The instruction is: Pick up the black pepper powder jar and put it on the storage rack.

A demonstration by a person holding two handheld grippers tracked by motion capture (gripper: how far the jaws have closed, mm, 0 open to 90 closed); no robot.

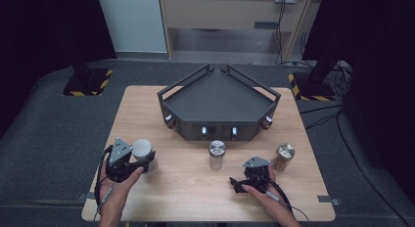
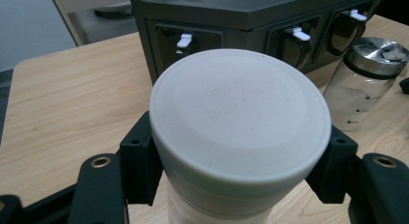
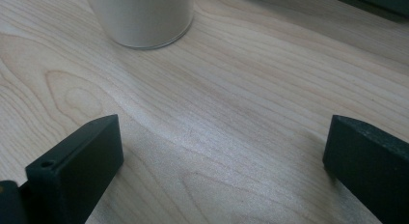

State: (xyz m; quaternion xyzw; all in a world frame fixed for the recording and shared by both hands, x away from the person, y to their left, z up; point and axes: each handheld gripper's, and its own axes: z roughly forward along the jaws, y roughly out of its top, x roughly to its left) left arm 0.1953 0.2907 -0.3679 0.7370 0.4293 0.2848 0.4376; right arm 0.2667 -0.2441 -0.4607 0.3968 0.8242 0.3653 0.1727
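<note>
Left tongs lift a white lidded jar near the table's left front corner; right tongs wait spread.

The left gripper (image 1: 131, 160) pinches the white jar (image 2: 239, 132) just under its lid, pads pressed on both sides. In the high view the jar (image 1: 143, 154) sits close to the left edge of the wooden table (image 1: 147, 104), and I judge it to be just clear of the wood, so the step in hand looks like the lift. The right gripper (image 1: 250, 177) rests near the front edge with jaws spread and nothing between them. Beyond stand a clear glass jar with a silver lid (image 1: 217, 154), mid-table, and a brown one (image 1: 283, 156) toward the right edge. The dark corner-shaped tray (image 1: 219, 101) stands at the back edge. The next move likely calls for carrying the jar upright over the tray's front wall, keeping clear of the glass jar.
</note>
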